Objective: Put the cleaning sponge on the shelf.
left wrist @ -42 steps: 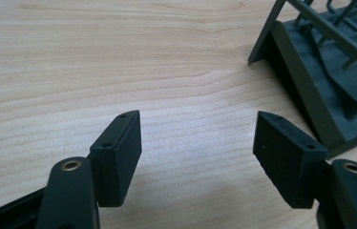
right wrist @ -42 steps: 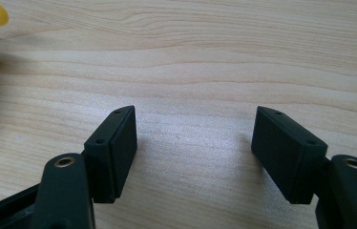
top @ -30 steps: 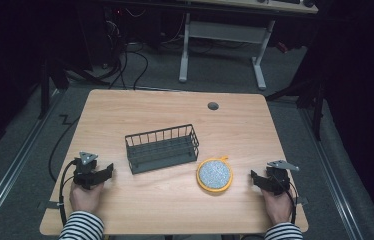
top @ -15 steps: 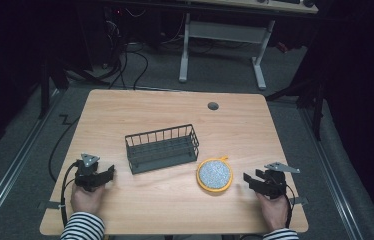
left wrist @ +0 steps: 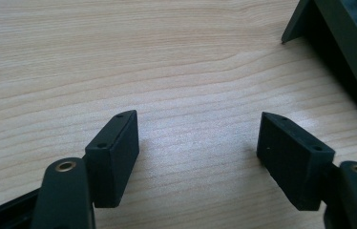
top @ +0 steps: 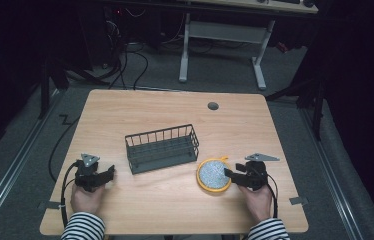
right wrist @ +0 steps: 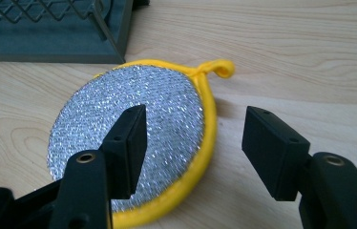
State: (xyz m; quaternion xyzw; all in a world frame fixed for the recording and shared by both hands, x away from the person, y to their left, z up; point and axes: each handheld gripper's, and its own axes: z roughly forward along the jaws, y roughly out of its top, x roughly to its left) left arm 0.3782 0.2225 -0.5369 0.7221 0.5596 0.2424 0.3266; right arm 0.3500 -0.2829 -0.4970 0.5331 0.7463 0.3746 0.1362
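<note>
Two grippers out, and my right gripper [right wrist: 193, 148] is the one on the job: jaws spread wide, nothing pinched, straddling the near yellow rim of the round scouring pad [right wrist: 129, 138], which lies flat just ahead, its loop pointing away. Behind it sits the wire basket [top: 162, 148]. My left gripper [left wrist: 198, 152] idles open over bare table [left wrist: 119, 57].

One camera hangs high on the person's side, looking forward and down over the whole table [top: 175, 115] to the floor beyond. The left gripper's camera sits low and close to the wood, looking along its jaws toward the wire basket [left wrist: 343, 38] at its right edge. The right gripper's camera, equally near, faces the round scrubber [right wrist: 129, 138]; the basket shows in all three views.
</note>
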